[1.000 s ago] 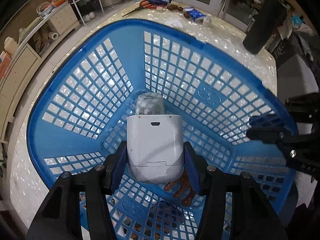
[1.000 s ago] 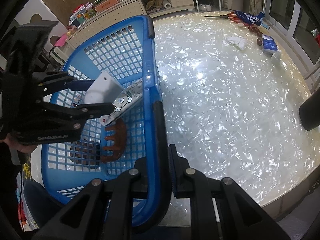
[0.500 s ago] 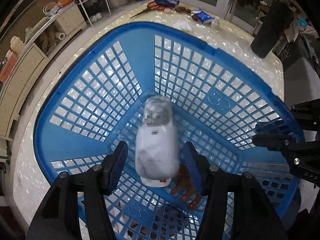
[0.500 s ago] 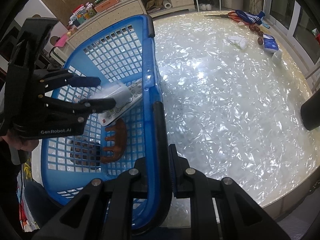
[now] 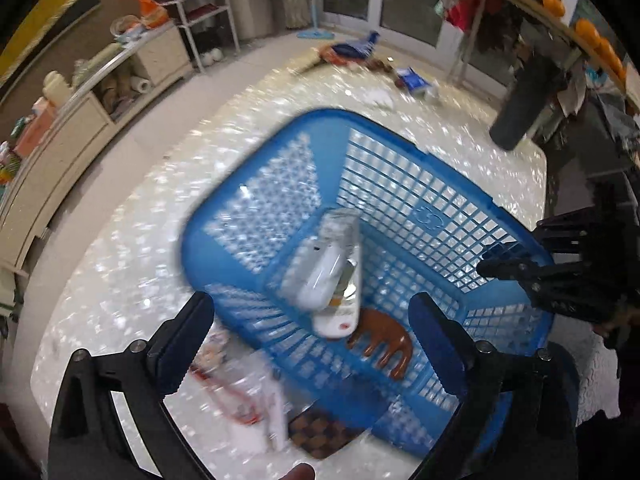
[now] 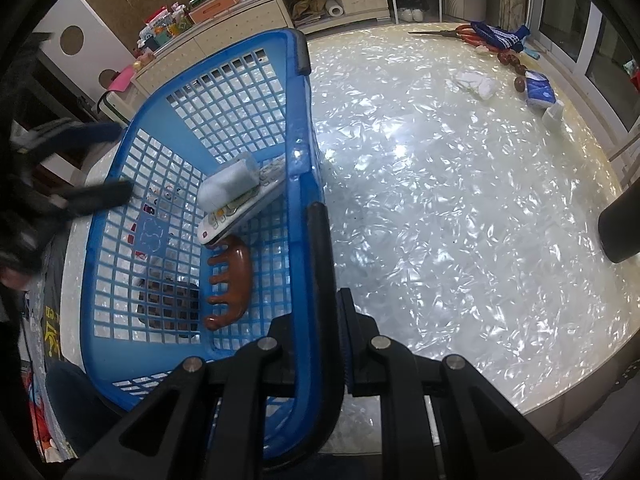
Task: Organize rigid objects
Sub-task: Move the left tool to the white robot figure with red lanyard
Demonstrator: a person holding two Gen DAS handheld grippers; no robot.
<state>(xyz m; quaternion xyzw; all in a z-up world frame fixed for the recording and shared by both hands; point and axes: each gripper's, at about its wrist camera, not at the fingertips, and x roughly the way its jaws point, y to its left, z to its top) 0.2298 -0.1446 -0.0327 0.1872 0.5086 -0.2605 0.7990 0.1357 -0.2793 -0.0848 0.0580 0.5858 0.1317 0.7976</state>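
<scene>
A blue lattice basket (image 5: 420,216) stands on the pearly table. In it a white box (image 5: 324,276) lies tilted on a white remote control (image 5: 340,320), with a brown comb-like piece (image 5: 384,344) beside them. My left gripper (image 5: 310,308) hovers above the basket, its jaws opening wide with nothing between them. In the right wrist view it is a blur at the left edge (image 6: 108,162). My right gripper (image 6: 324,320) is shut on the black handle of the basket's rim (image 6: 296,120). The box (image 6: 230,188), remote (image 6: 240,216) and brown piece (image 6: 236,280) show there too.
A brown checkered item (image 5: 320,428) and a clear packet with red print (image 5: 240,392) lie at the basket's near side. A black cylinder (image 6: 620,228) stands at the table's right edge. Scissors, a blue cloth (image 6: 500,36) and a tissue pack (image 6: 540,92) lie far off.
The left gripper let go of the white box, spread wide, and rose back from the basket. The box dropped onto the remote. The right gripper kept still on the rim.
</scene>
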